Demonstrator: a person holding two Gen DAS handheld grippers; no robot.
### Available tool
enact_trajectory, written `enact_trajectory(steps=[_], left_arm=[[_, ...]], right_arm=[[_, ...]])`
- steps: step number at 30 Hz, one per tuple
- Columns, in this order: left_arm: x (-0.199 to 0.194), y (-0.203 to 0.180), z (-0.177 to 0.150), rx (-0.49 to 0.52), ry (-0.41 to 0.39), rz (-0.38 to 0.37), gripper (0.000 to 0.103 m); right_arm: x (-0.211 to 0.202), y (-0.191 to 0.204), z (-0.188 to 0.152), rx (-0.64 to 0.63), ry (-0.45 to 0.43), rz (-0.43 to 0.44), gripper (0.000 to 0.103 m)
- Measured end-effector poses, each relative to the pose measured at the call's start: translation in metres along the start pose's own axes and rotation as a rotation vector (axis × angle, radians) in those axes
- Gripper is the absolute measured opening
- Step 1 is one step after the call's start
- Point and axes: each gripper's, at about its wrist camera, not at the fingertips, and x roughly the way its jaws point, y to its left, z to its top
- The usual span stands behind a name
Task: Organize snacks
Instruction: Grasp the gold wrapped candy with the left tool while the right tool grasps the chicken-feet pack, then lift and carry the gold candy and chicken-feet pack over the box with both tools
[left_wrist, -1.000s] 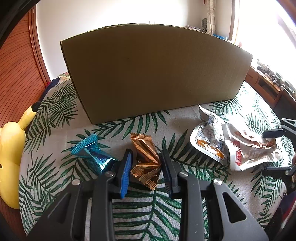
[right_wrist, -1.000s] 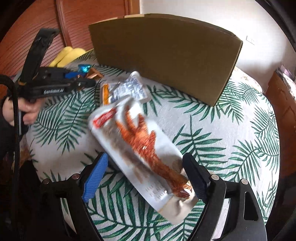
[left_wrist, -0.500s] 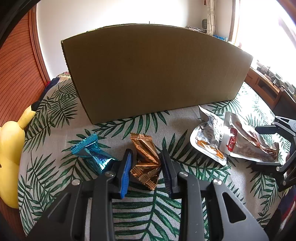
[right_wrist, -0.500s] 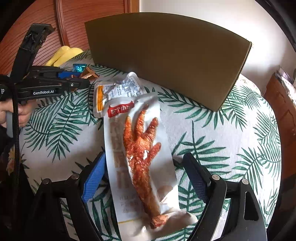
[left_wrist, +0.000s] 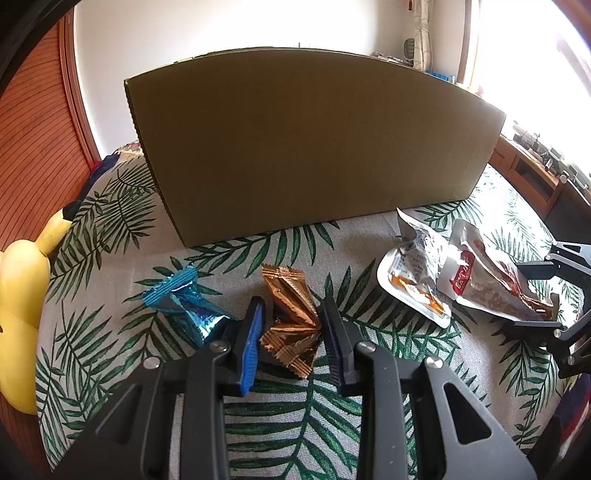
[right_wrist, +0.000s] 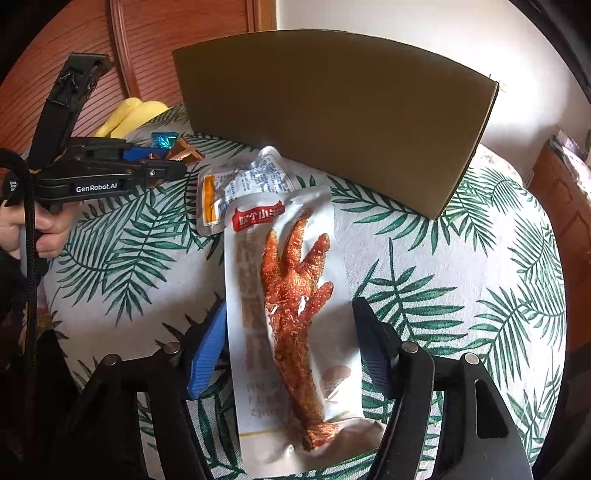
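My left gripper (left_wrist: 291, 325) is open around a bronze foil snack packet (left_wrist: 291, 321) lying on the table, its fingers at the packet's sides. A blue foil packet (left_wrist: 186, 304) lies just to its left. My right gripper (right_wrist: 291, 339) is open on both sides of a white chicken-foot pouch (right_wrist: 295, 314) that lies flat between its fingers. A second white pouch with an orange strip (right_wrist: 240, 188) lies beyond it, partly under its top edge. Both pouches also show at the right of the left wrist view (left_wrist: 480, 280).
A tall brown cardboard box (left_wrist: 306, 144) stands at the back of the round table with its palm-leaf cloth (right_wrist: 461, 295). A yellow plush toy (left_wrist: 22, 314) sits at the table's left edge. A wooden cabinet (left_wrist: 535, 177) stands at the right.
The chicken-foot pouch has turned from slanted to lengthwise between my right fingers, and lies flat. The right gripper has moved closer over it. My left gripper has stayed around the bronze packet.
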Motion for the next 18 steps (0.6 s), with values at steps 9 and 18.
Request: enact_trajectory(steps=[9, 18], left_arm=[[0.000, 0.000, 0.000, 0.000, 0.000, 0.000, 0.030], [0.000, 0.000, 0.000, -0.001, -0.002, 0.002, 0.030]], right_arm=[[-0.010, 0.000, -0.004, 0.029, -0.030, -0.013, 0.055], [-0.022, -0.002, -0.008, 0.053, -0.066, -0.037, 0.049]])
